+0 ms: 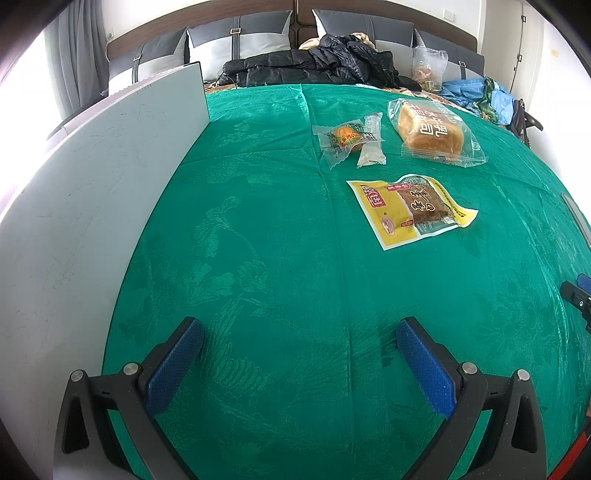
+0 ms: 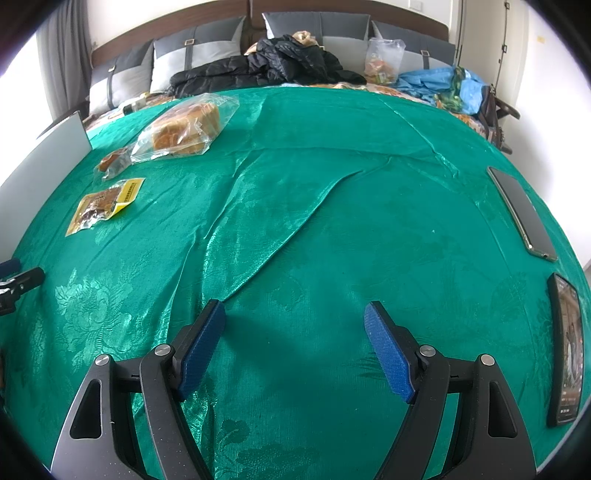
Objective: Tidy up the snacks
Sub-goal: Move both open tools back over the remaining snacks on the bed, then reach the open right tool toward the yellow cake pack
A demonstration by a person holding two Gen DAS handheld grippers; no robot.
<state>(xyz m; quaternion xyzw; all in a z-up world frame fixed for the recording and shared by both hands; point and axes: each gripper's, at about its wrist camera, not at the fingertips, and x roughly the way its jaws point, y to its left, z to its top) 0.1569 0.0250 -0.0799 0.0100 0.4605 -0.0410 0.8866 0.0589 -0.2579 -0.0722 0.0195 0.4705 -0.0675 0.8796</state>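
A home bedroom: padded headboard (image 1: 258, 33), bed under green cloth (image 2: 332, 221).

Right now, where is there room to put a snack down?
Bare cloth lies between the yellow packet and the phones. It is crowded by the bread, small cake and white board.

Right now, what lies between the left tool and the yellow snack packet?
Only bare green tablecloth, seen in the left wrist view, between the open left tool and the yellow snack packet.
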